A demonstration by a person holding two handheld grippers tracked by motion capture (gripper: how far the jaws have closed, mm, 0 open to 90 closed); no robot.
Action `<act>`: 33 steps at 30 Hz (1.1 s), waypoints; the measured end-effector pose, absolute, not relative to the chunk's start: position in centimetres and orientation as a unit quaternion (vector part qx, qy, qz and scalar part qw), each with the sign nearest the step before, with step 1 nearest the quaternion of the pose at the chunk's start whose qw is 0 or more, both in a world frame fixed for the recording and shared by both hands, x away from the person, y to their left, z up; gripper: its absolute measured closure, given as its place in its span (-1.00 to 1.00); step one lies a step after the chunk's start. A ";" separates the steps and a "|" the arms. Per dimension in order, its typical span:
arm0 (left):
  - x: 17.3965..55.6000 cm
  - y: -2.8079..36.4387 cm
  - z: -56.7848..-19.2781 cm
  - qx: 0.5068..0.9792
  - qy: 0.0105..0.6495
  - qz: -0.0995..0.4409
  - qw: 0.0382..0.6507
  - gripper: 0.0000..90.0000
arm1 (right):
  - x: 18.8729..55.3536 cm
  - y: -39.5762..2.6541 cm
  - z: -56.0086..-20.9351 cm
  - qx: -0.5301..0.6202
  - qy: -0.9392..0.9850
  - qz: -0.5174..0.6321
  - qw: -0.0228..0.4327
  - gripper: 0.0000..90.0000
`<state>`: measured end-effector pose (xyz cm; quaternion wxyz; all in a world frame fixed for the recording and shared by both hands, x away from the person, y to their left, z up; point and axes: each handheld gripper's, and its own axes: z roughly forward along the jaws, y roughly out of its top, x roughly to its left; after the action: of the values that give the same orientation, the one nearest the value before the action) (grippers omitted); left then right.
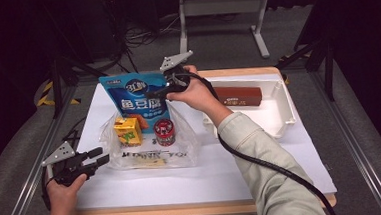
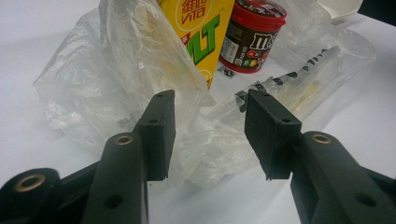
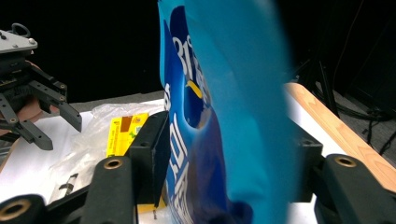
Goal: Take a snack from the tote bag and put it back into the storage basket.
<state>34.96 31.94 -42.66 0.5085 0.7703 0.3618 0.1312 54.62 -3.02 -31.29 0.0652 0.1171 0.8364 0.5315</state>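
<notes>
Right gripper (image 1: 169,87): raised over the far part of the desk (image 1: 262,173), jaws set on either side of the blue snack pouch (image 1: 137,101). Pouch stood upright between the jaws in the right gripper view (image 3: 224,121), its printed face against the left pad; contact at the right pad blurred, so a firm grip could not be told. Jaws about half apart.

Left gripper (image 1: 89,161): low at the near left of the desk, jaws wide apart with nothing between them (image 2: 210,135), pointed toward the clear plastic bag (image 1: 180,143).

Clear plastic bag: crumpled, lay flat on the desk just ahead of the left gripper (image 2: 107,93) and below the right gripper.

Yellow drink carton (image 1: 128,131): stood upright on the bag, ahead of the left gripper (image 2: 201,32), just below the pouch held up by the right gripper.

Red-lidded candy tub (image 1: 164,131): upright just beside the carton, on the side nearer the right gripper's forearm (image 2: 252,37).

White tray (image 1: 279,112): on the desk well off to the right of the right gripper.

Brown box (image 1: 238,95): lay lengthwise in the tray, just beyond the right hand's wrist.
</notes>
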 end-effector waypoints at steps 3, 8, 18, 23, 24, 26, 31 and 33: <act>35.0 32.0 -42.7 0.770 0.362 0.131 0.509 0.20 | 54.7 -2.7 -31.3 0.114 0.834 0.536 0.063 0.07; 34.9 32.0 -42.7 0.770 0.364 0.131 0.508 0.20 | 54.5 -2.4 -31.3 0.107 0.839 0.528 0.076 0.39; 34.9 32.2 -42.8 0.767 0.367 0.132 0.510 0.20 | 53.7 -2.1 -30.9 0.083 0.852 0.504 0.109 0.86; 35.0 32.2 -42.8 0.766 0.365 0.132 0.512 0.20 | 52.9 -1.6 -30.6 0.080 0.858 0.497 0.105 0.97; 35.0 32.1 -42.8 0.766 0.366 0.130 0.512 0.20 | 52.8 -1.5 -30.5 0.078 0.859 0.494 0.108 0.99; 35.0 32.1 -42.8 0.768 0.364 0.131 0.511 0.20 | 52.6 -1.3 -30.4 0.077 0.859 0.495 0.108 0.99; 35.1 32.1 -42.9 0.768 0.366 0.128 0.510 0.20 | 52.3 -1.2 -29.7 0.078 0.857 0.497 0.114 0.99; 35.1 32.1 -42.9 0.768 0.366 0.128 0.510 0.20 | 52.3 -1.3 -29.3 0.079 0.854 0.501 0.114 0.99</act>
<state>35.09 32.09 -42.91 0.5100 0.7679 0.3657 0.1280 52.31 -1.33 -29.27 0.1136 0.0789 0.8541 0.5015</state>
